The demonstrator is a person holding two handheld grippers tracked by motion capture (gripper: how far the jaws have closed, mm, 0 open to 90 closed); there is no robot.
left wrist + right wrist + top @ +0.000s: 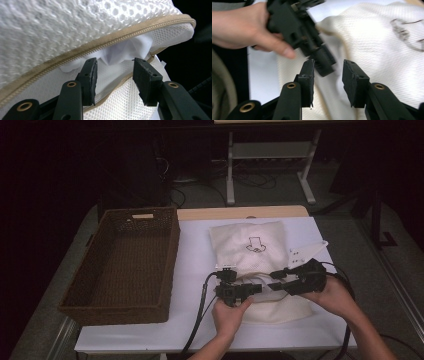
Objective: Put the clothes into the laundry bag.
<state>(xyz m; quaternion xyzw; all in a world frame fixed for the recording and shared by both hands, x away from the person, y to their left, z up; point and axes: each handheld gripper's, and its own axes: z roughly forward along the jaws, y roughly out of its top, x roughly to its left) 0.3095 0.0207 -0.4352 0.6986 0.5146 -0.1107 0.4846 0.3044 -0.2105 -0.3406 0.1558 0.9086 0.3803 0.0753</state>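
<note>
Both tongs hover at the near part of the white mesh laundry bag point(255, 265), which lies on the white table point(195, 265) to the right of the brown wicker basket point(125, 265). Left gripper point(114, 75) has its jaws parted at the bag's open beige zipper point(100, 47), with white cloth point(117, 53) visible inside; nothing is pinched. Right gripper point(328, 80) also stands parted over the bag, holding nothing, very near the left one.
</note>
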